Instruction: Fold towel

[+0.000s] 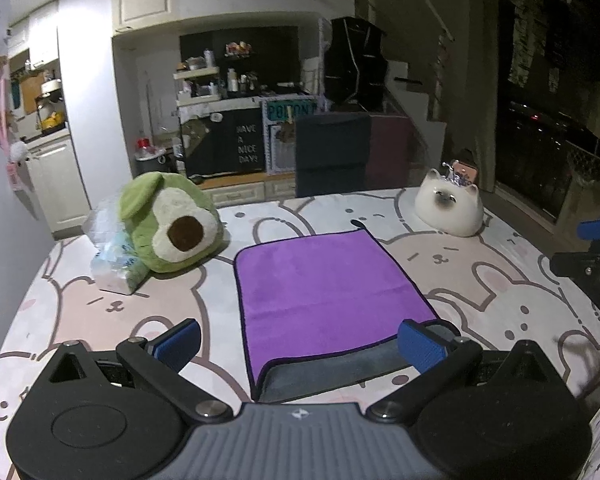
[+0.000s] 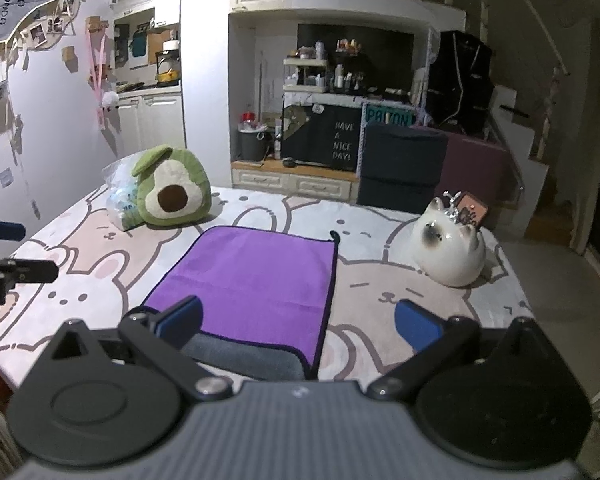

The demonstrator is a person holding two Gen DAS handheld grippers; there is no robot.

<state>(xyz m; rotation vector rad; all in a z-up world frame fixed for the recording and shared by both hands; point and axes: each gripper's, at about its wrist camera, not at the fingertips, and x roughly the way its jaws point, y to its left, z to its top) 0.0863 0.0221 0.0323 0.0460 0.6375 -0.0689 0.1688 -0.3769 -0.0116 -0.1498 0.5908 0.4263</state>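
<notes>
On the bunny-print bed sheet (image 1: 480,280), the purple towel (image 1: 324,284) lies flat, folded over so its grey underside shows along the near edge. The left tongs (image 1: 300,342) and right tongs (image 2: 298,322) both stand released, holding nothing, near that edge. An avocado plush (image 1: 168,224) and a cat figurine (image 1: 450,202) flank the towel's far end.

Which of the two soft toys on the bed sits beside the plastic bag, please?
The green avocado plush, touching the plastic bag; the white cat sits apart.
</notes>
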